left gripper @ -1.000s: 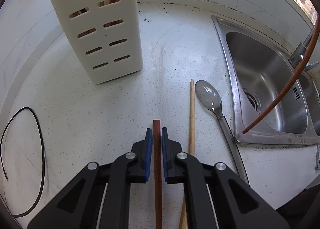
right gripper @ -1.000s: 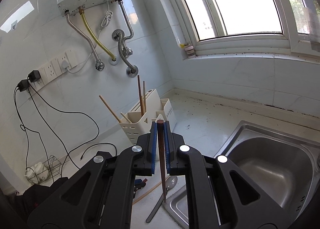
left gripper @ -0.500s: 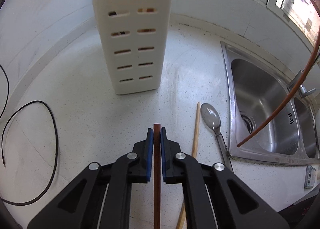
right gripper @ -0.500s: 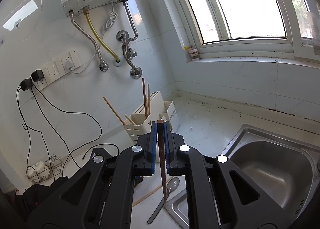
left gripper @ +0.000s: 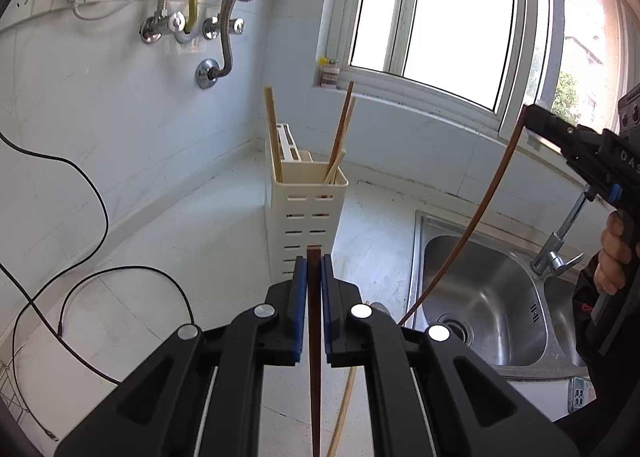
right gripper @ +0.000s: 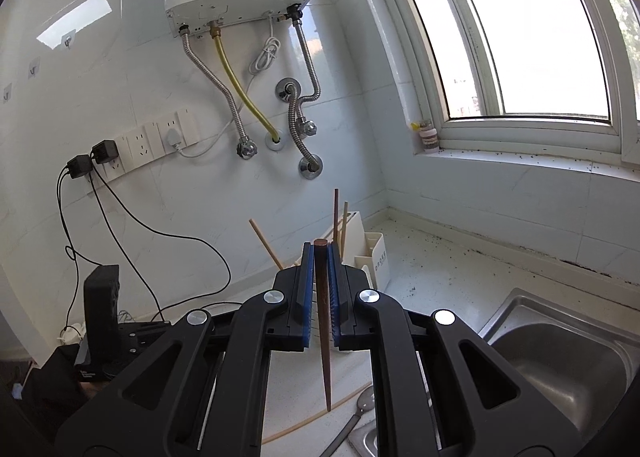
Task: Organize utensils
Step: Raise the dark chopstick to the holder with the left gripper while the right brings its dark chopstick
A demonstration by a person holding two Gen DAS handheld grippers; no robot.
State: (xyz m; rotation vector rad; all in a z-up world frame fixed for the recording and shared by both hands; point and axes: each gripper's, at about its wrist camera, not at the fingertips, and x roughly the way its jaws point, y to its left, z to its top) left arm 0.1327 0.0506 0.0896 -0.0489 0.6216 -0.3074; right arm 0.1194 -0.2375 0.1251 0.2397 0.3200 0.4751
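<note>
The left gripper [left gripper: 314, 269] is clamping a dark chopstick [left gripper: 314, 357] at lower centre, the cream utensil holder [left gripper: 306, 213] standing mid-frame behind.

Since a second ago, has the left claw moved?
Yes. The left claw, shut on a dark chopstick, has risen and tilted up: the white utensil holder dropped from top-left to centre, with the window now visible.

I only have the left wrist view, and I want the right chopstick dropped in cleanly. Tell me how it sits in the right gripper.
Observer: The right gripper is shut on a dark chopstick near its thick round end; the thin tip hangs straight down.
Operator: Report what lies under that tip.
Observer: In the right wrist view the tip lines up with a light chopstick that lies flat on the counter, and a spoon lies just beside it, at the corner of the sink.
</note>
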